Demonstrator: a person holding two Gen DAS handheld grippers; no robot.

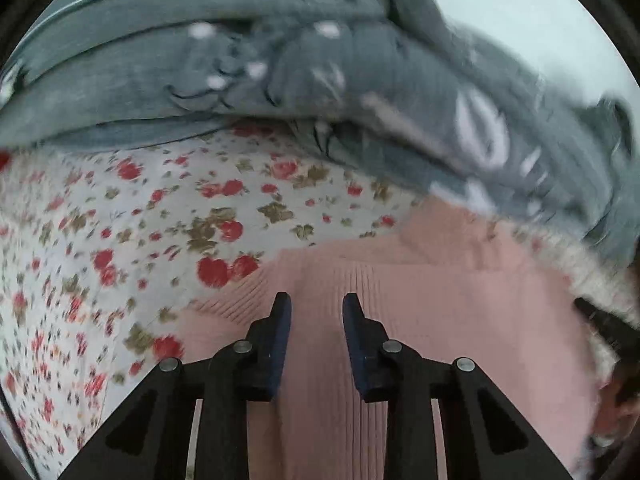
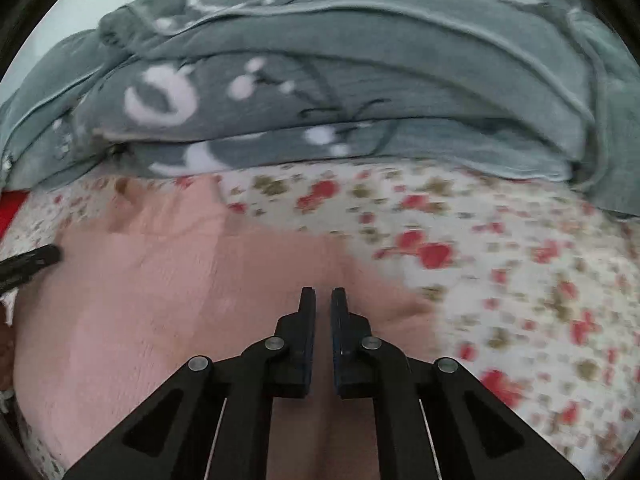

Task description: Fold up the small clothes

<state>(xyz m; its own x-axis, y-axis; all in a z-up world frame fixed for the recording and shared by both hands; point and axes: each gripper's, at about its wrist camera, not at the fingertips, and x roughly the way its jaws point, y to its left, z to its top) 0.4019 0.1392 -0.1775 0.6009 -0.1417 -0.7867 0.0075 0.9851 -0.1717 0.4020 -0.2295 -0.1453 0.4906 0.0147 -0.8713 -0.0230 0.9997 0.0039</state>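
Note:
A pink ribbed knit garment (image 1: pixel 420 300) lies on a floral sheet (image 1: pixel 140 220). My left gripper (image 1: pixel 316 304) is open with its fingers spread, just over the garment's left part, holding nothing. In the right wrist view the same pink garment (image 2: pixel 160 300) fills the lower left. My right gripper (image 2: pixel 323 300) has its jaws nearly closed, with a narrow gap, over the garment's right edge; pink fabric shows in the gap, but whether it is pinched I cannot tell. The left gripper's fingertip (image 2: pixel 36 260) shows at the left edge.
A grey blanket with white patterns (image 1: pixel 360 80) is bunched along the far side of the bed, and it also shows in the right wrist view (image 2: pixel 320 100). The floral sheet (image 2: pixel 520 280) spreads to the right. A pale wall (image 1: pixel 520 8) is behind.

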